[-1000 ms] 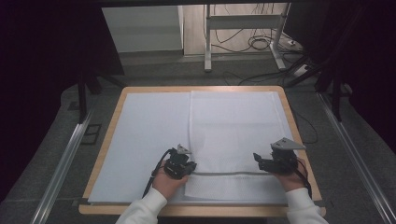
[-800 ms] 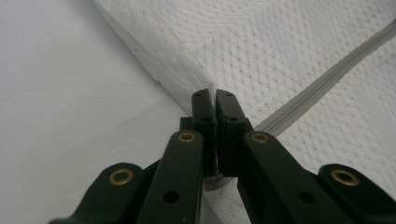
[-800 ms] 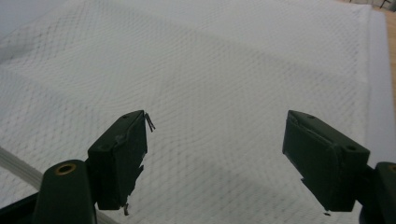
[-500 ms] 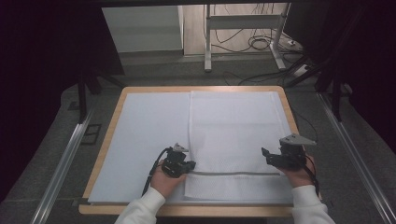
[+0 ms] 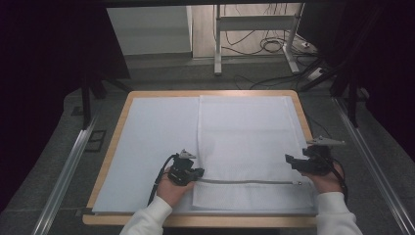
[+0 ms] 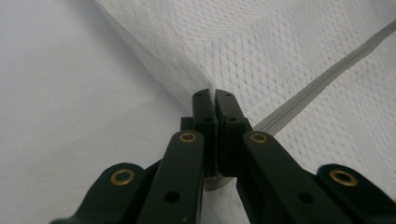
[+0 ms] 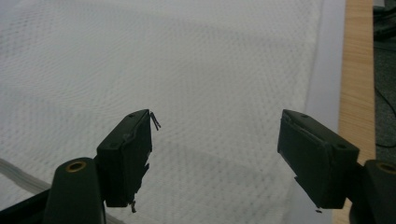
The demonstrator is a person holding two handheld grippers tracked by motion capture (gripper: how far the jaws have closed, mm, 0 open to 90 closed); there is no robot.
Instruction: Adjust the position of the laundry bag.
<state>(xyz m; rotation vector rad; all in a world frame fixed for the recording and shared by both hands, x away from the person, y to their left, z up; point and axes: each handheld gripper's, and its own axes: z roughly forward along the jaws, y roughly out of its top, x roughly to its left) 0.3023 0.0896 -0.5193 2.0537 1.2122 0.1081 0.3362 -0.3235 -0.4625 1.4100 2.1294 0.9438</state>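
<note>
A white mesh fabric (image 5: 244,137) with a grey zipper (image 5: 244,182) across its near end lies flat on the right half of the table. My left gripper (image 5: 197,173) is shut on the fabric's left edge, right beside the zipper's left end. In the left gripper view the jaws (image 6: 213,95) pinch a raised fold of mesh (image 6: 280,42), and the zipper (image 6: 327,77) runs off to the right. My right gripper (image 5: 293,162) hovers open over the fabric's right side, near the zipper's right end. Bare mesh (image 7: 187,70) lies between its open jaws (image 7: 217,140).
A white sheet (image 5: 156,132) covers the wooden table (image 5: 110,152), whose rim shows along the right side (image 7: 357,70). Metal rails run along the floor on both sides. Desk legs and cables (image 5: 264,46) stand beyond the far edge.
My right gripper has shifted to the right, toward the fabric's right edge. The left gripper has stayed in place on the fabric's left edge.
</note>
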